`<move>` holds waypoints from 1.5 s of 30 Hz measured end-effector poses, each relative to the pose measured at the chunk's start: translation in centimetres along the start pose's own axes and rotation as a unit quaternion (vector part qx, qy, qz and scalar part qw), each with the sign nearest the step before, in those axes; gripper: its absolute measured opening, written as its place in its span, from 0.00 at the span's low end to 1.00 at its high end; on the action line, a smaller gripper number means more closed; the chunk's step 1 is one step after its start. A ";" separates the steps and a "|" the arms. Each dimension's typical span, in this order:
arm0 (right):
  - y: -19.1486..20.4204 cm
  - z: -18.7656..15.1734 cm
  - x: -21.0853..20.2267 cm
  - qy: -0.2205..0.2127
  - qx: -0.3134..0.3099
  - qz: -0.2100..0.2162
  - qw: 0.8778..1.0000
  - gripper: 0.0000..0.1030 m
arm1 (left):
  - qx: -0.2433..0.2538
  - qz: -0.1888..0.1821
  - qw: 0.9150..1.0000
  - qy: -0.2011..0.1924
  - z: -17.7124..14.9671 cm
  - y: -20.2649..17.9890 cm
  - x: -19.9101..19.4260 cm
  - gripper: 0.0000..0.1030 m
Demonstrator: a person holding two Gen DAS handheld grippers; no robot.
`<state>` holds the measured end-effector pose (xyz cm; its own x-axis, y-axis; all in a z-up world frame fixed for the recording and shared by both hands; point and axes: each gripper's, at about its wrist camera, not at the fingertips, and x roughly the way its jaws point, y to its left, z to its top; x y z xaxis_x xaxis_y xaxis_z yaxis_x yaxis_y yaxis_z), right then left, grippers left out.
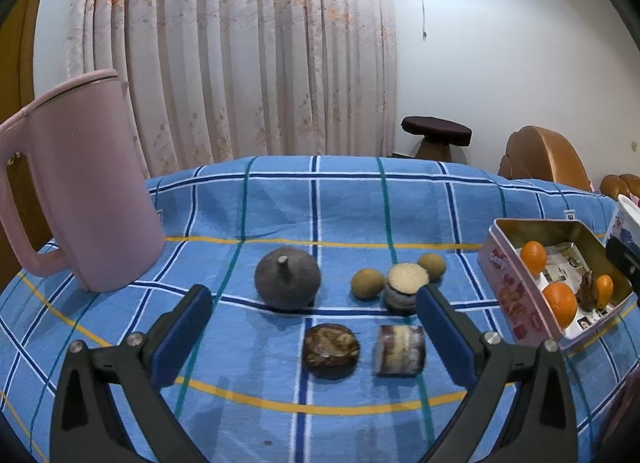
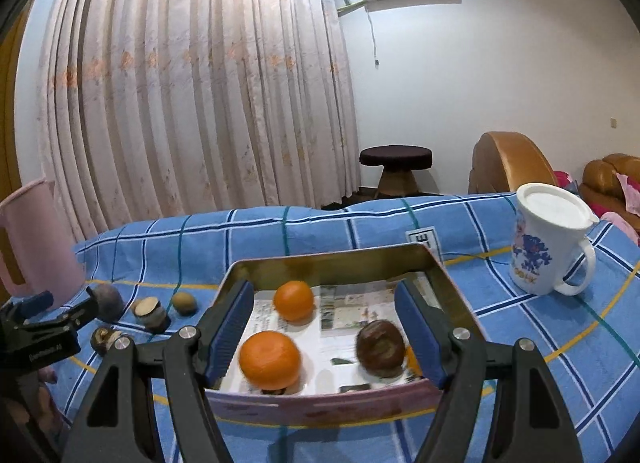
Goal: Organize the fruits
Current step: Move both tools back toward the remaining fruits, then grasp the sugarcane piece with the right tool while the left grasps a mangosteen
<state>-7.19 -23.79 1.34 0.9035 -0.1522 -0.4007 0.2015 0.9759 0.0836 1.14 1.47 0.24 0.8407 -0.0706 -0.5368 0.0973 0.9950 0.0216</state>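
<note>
third orange (image 2: 412, 361) mostly hidden behind right tongs' pad, pink jug (image 2: 28, 239) cut off, perhaps motion-blurred fruit

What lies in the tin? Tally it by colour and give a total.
Orange fruits: 3
Brown things: 1
Total in the tin: 4

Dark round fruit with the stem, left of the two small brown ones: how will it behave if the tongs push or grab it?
The dark fruit looks round and squat, so a sideways push would probably roll it on the cloth. Its surface seems matte, so likely not slippery. It is the widest loose piece, so the left tongs may need nearly full spread.
</note>
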 end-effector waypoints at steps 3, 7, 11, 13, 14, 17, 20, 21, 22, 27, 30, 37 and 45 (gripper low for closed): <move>1.6 -0.3 0.2 0.011 -0.009 -0.001 1.000 0.72 | -0.004 0.003 1.000 0.000 0.0 1.1 0.1 1.00; 4.2 -0.7 0.4 0.023 -0.027 -0.003 0.999 0.72 | -0.006 0.010 1.000 -0.003 0.0 2.5 0.2 1.00; 6.7 -1.1 0.6 0.029 -0.044 0.007 0.999 0.72 | -0.010 0.017 1.000 -0.004 0.0 4.2 0.3 1.00; 7.7 -1.3 0.6 0.031 -0.052 0.012 0.998 0.72 | -0.011 0.020 1.000 -0.004 0.0 5.0 0.5 1.00; 8.2 -1.4 0.7 0.033 -0.056 0.013 0.998 0.72 | -0.012 0.021 1.000 -0.004 0.1 5.4 0.5 1.00; 9.5 -1.5 1.0 0.039 -0.061 0.019 0.997 0.72 | -0.015 0.030 0.999 -0.005 0.2 6.8 0.7 1.00; 10.6 -1.5 1.4 0.046 -0.063 0.026 0.997 0.72 | -0.017 0.041 0.999 -0.005 0.3 8.1 1.0 1.00; 10.9 -1.6 1.4 0.048 -0.063 0.029 0.996 0.72 | -0.017 0.049 0.999 -0.004 0.3 8.6 1.1 1.00; 11.3 -1.6 1.5 0.050 -0.064 0.035 0.996 0.72 | -0.019 0.055 0.998 -0.002 0.4 9.0 1.2 1.00; 13.2 -2.1 1.9 0.069 -0.072 0.067 0.993 0.72 | -0.042 0.075 0.996 0.012 0.6 11.2 1.9 1.00; 14.6 -2.5 2.7 0.097 -0.075 0.096 0.988 0.72 | -0.043 0.080 0.996 0.018 0.6 11.5 2.3 1.00; 17.7 -3.5 5.8 0.169 -0.094 0.115 0.974 0.72 | -0.019 0.087 0.996 0.020 0.5 10.8 2.4 1.00; 18.4 -3.9 7.8 0.214 -0.094 0.122 0.965 0.67 | -0.009 0.088 0.996 0.025 0.5 10.2 2.7 1.00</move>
<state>2.14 -6.45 -3.78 0.6681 0.1256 -0.7334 -0.1071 0.9916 0.0723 4.69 11.39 -0.61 0.8163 0.1080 -0.5675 -0.0587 0.9928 0.1046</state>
